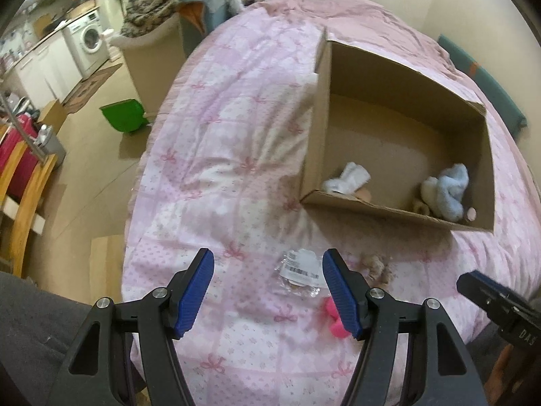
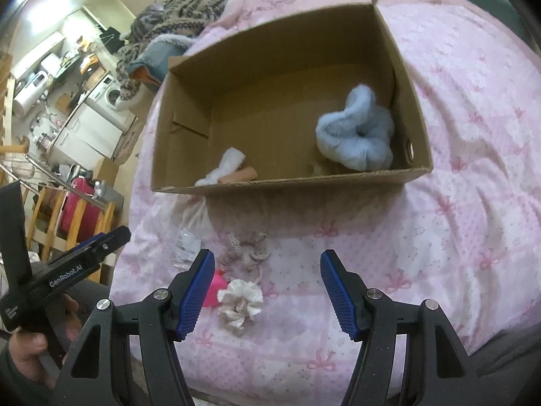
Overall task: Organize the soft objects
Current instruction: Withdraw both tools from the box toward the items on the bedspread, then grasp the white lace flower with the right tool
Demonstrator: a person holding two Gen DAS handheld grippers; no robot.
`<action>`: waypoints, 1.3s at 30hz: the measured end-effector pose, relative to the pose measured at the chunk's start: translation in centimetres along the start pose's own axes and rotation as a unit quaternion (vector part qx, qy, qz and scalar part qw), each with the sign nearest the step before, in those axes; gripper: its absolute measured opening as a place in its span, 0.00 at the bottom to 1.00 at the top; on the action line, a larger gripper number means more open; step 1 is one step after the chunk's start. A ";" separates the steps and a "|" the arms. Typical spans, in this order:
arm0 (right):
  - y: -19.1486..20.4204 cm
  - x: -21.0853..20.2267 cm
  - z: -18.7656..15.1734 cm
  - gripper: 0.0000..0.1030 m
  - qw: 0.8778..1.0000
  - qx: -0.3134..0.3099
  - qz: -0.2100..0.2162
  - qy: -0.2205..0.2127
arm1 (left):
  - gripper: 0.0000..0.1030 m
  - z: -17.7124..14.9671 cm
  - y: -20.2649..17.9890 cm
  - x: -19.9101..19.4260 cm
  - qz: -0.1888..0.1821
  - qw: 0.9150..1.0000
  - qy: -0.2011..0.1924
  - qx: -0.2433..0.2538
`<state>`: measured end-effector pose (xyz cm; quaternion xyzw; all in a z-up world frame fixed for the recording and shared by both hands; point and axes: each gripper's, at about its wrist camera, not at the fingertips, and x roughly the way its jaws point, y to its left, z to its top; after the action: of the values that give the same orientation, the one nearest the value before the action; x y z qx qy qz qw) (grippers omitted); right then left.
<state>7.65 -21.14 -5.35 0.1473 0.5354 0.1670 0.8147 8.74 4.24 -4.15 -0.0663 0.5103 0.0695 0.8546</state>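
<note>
tongs: left gripper point(image 1: 267, 291) and right gripper point(image 2: 267, 292) both wide, empty | target: cream scrunchie point(image 2: 240, 302) | advice: you centre right jaws over it, pinch gently, carry to cardboard box point(image 2: 290, 179)

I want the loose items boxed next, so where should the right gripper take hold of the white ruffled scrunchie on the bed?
Judging by its pose, come straight down from above. The white scrunchie lies flat on the quilt, so pinch across its puffy ruffled ring. Keep the open right gripper clear of the pink item touching its left edge.
</note>
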 end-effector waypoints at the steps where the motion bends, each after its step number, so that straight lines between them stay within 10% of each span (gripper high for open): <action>1: -0.2 0.3 0.0 0.66 1.000 0.006 0.003 0.004 | 0.62 0.0 0.1 0.1 0.000 1.000 0.002 -0.005; 21: 1.8 8.5 -3.2 0.66 0.984 -0.025 0.022 0.175 | 0.62 -0.1 -0.7 1.2 -0.012 1.000 0.027 -0.008; 30: 2.0 7.7 -3.1 0.12 0.985 -0.038 0.026 0.166 | 0.62 -0.2 -0.6 1.7 0.001 1.000 0.029 -0.001; 39: 1.7 2.7 -1.9 0.09 0.990 -0.029 0.068 0.123 | 0.62 -0.2 0.0 1.1 0.001 1.000 0.021 -0.010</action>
<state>6.66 -18.39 -7.59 0.1380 0.6156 0.2542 0.7331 9.11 4.23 -5.22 -0.0763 0.5274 0.0739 0.8429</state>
